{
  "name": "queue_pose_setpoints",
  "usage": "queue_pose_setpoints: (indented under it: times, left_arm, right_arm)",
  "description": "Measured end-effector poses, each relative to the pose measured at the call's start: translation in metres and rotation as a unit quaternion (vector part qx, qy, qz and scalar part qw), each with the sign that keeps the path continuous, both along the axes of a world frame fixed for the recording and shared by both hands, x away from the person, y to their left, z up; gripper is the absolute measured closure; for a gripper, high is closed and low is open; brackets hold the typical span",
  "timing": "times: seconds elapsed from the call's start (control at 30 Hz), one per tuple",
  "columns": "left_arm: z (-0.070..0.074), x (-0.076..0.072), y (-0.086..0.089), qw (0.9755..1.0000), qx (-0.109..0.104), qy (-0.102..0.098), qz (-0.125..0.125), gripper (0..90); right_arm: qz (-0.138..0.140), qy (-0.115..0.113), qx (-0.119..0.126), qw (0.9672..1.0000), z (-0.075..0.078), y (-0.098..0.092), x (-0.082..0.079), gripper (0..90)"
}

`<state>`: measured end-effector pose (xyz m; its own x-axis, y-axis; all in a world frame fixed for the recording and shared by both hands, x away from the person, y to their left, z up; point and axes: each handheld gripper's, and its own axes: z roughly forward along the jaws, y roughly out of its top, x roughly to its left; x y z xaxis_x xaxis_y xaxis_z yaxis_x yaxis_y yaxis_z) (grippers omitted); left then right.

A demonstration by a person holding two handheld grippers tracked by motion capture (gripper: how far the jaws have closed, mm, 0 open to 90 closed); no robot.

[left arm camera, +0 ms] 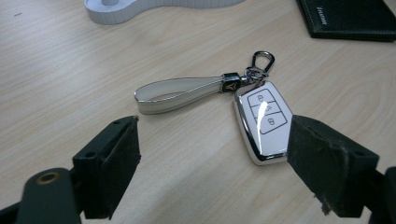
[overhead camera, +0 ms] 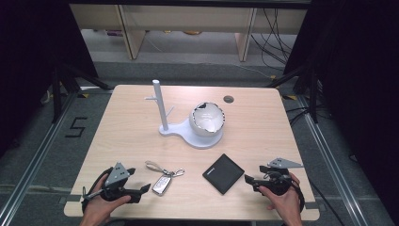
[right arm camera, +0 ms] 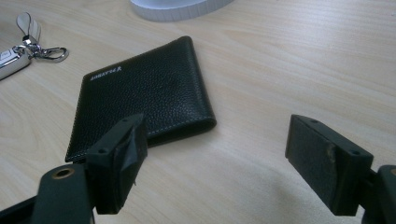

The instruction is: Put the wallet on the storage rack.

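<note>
Left gripper (overhead camera: 145, 188) jaws wide, empty, just beside the car key fob (overhead camera: 162, 184) on the worktop (overhead camera: 127, 127). Right gripper (overhead camera: 248, 180) jaws wide, empty, near the black leather wallet (overhead camera: 223, 173).

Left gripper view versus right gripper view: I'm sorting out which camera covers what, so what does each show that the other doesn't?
Left gripper view alone: the key fob's button face, the whole strap, and the open left gripper with nothing between its pads.

Right gripper view alone: the whole wallet with its lettering, and the open right gripper, also empty.

Both: the wooden table, part of the white stand base, the fob's clip, and some of the wallet.
</note>
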<state>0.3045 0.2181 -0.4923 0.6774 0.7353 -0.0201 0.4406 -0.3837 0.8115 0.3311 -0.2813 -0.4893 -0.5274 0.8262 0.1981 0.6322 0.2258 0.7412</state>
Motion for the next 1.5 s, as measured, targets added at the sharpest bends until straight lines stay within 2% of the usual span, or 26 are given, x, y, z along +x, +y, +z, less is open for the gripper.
queue_pose_setpoints:
  times: [0.03,0.17,0.33,0.37,0.4,0.5,0.53,0.57,0.7,0.77,0.8,0.83,0.87,0.93,1.0,1.03,1.07,1.13,1.23,1.27,1.3,1.33,1.37,1.4,1.43,1.5]
  left_arm:
    - [0.001,-0.002,-0.003,0.9999,-0.014,-0.001,0.002,18.1]
    - [0.003,-0.006,-0.008,0.9998,-0.017,-0.007,-0.010,21.4]
    - [0.006,-0.013,-0.018,0.9992,-0.031,-0.010,-0.022,27.8]
    - [0.006,-0.013,-0.020,0.9990,-0.030,-0.012,-0.030,28.3]
    - [0.006,-0.015,-0.025,0.9985,-0.038,-0.011,-0.037,28.7]
    - [0.006,-0.016,-0.028,0.9979,-0.039,-0.012,-0.050,34.1]
    - [0.007,-0.018,-0.031,0.9978,-0.035,-0.010,-0.055,34.2]
    - [0.007,-0.019,-0.034,0.9975,-0.035,-0.011,-0.060,35.5]
    - [0.005,-0.020,-0.041,0.9967,-0.032,-0.009,-0.074,39.8]
    - [0.004,-0.021,-0.045,0.9967,-0.029,-0.008,-0.076,40.8]
    - [0.004,-0.022,-0.046,0.9965,-0.030,-0.004,-0.077,42.1]
    - [0.004,-0.023,-0.048,0.9965,-0.027,-0.001,-0.079,42.7]
    - [0.004,-0.023,-0.049,0.9965,-0.025,0.000,-0.080,43.3]
    - [0.003,-0.023,-0.052,0.9959,-0.032,-0.004,-0.085,44.6]
    - [0.004,-0.023,-0.054,0.9962,-0.023,-0.003,-0.083,45.7]
    - [0.003,-0.022,-0.055,0.9956,-0.029,-0.005,-0.089,46.7]
    - [0.004,-0.021,-0.055,0.9957,-0.025,-0.004,-0.089,47.3]
    - [0.004,-0.020,-0.057,0.9956,-0.026,-0.005,-0.090,50.9]
    - [0.004,-0.020,-0.062,0.9950,-0.025,-0.012,-0.096,57.0]
    - [0.005,-0.020,-0.065,0.9949,-0.026,-0.012,-0.097,59.7]
    - [0.005,-0.020,-0.069,0.9938,-0.018,-0.014,-0.109,61.6]
    - [0.005,-0.019,-0.072,0.9929,-0.020,-0.016,-0.116,65.4]
    - [0.006,-0.019,-0.074,0.9925,-0.017,-0.016,-0.120,67.9]
    - [0.006,-0.019,-0.076,0.9926,-0.019,-0.019,-0.119,70.6]
    - [0.006,-0.018,-0.080,0.9916,-0.013,-0.019,-0.127,73.3]
    - [0.005,-0.017,-0.088,0.9909,-0.018,-0.018,-0.133,78.4]
  right_arm:
    - [-0.001,-0.001,-0.001,1.0000,0.000,0.000,0.000,21.9]
    - [-0.008,0.006,0.015,0.9998,0.000,0.003,-0.001,23.1]
    - [-0.003,0.001,0.019,0.9998,0.001,0.002,0.000,24.5]
    - [0.002,-0.009,0.000,1.0000,0.002,-0.001,0.001,24.6]
    - [0.006,-0.005,0.010,0.9999,0.002,-0.001,0.001,24.8]
    - [0.004,-0.005,0.011,0.9999,0.003,-0.001,0.001,25.5]
    - [0.000,0.008,0.022,0.9997,0.004,0.000,0.000,25.6]
    - [0.007,-0.002,0.024,0.9997,0.004,-0.001,0.002,25.6]
    - [-0.004,0.006,0.029,0.9996,0.006,0.000,0.002,25.8]
    - [-0.004,0.006,0.030,0.9995,0.007,0.000,0.002,26.0]
    - [0.006,-0.004,0.015,0.9999,0.009,-0.002,0.004,25.9]
    - [0.001,0.008,0.025,0.9997,0.010,-0.001,0.002,26.0]
    - [0.008,-0.003,0.019,0.9998,0.010,-0.002,0.004,26.2]
    - [0.009,-0.003,0.025,0.9996,0.009,-0.001,0.004,26.7]
    - [0.011,-0.003,0.020,0.9997,0.011,-0.001,0.005,26.8]
    - [0.003,0.011,0.032,0.9994,0.010,0.002,0.003,26.8]
    - [0.005,0.008,0.034,0.9994,0.010,0.002,0.004,26.8]
    - [0.019,-0.002,0.026,0.9995,0.010,0.001,0.006,26.8]
    - [0.016,-0.005,0.014,0.9998,0.012,0.002,0.007,26.8]
    - [0.019,-0.003,0.025,0.9995,0.012,0.003,0.008,26.8]
    - [0.010,0.018,0.029,0.9994,0.014,0.005,0.007,26.8]
    - [0.020,-0.005,0.013,0.9997,0.015,0.002,0.009,26.8]
    - [0.013,0.006,0.030,0.9994,0.015,0.005,0.009,26.8]
    - [0.022,-0.005,0.022,0.9995,0.015,0.003,0.011,26.8]
    - [0.016,0.010,0.030,0.9994,0.017,0.005,0.010,26.8]
    - [0.021,0.000,0.020,0.9996,0.018,0.004,0.013,26.8]
